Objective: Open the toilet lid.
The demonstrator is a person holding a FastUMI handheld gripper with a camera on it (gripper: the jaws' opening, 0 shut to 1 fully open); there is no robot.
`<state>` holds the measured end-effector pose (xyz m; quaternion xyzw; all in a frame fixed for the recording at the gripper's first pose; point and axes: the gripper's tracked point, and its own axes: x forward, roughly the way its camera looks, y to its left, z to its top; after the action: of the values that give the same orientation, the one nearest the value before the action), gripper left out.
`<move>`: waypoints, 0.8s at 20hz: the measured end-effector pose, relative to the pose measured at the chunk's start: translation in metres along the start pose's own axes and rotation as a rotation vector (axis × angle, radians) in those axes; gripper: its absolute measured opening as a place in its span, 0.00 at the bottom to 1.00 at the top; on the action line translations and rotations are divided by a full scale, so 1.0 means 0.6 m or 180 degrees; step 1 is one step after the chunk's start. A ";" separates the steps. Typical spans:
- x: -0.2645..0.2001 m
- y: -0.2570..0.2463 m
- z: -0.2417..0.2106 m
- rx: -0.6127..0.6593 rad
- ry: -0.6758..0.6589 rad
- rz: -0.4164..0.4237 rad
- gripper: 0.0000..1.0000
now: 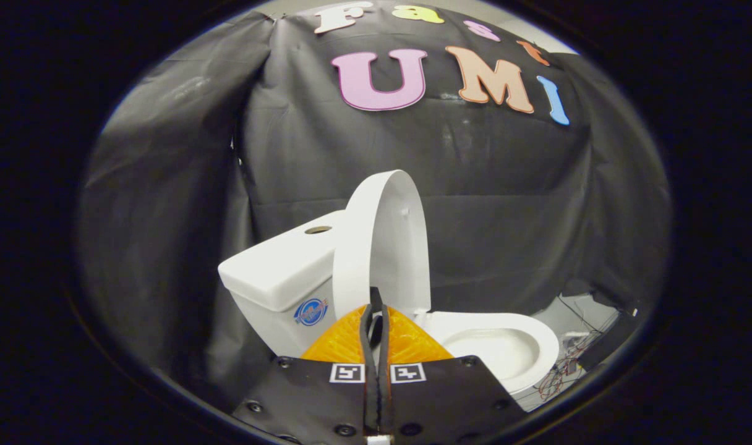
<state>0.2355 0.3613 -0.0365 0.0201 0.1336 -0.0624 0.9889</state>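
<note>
A white toilet stands just ahead of me. Its lid is raised upright and leans back toward the tank. The seat and open bowl lie to the right of the lid. My gripper is shut, its two fingers pressed together with nothing between them. The fingertips sit right at the lower edge of the raised lid, near the hinge; whether they touch it I cannot tell.
The tank has a round flush button hole on top. Black cloth hangs behind and to the left of the toilet. Loose wires and a pale floor lie beyond the bowl to the right.
</note>
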 end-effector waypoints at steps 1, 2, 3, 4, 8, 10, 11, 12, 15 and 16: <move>0.003 0.007 0.000 -0.0039 -0.0021 -0.0002 0.01; 0.006 0.012 0.001 -0.0115 -0.0045 -0.0013 0.01; 0.012 0.010 0.001 -0.0231 -0.0074 -0.0062 0.01; 0.012 0.010 0.001 -0.0328 -0.0106 -0.0098 0.01; 0.018 0.005 -0.007 -0.0418 -0.0118 -0.0197 0.02; 0.018 0.007 -0.010 -0.0320 -0.0109 -0.0192 0.01; 0.018 0.007 -0.007 -0.0327 -0.0118 -0.0203 0.01; 0.017 0.010 -0.005 -0.0347 -0.0131 -0.0194 0.01; 0.020 0.014 -0.003 -0.0382 -0.0132 -0.0164 0.01; 0.020 0.017 -0.002 -0.0357 -0.0141 -0.0153 0.01</move>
<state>0.2481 0.3698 -0.0406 -0.0400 0.1155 -0.0789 0.9894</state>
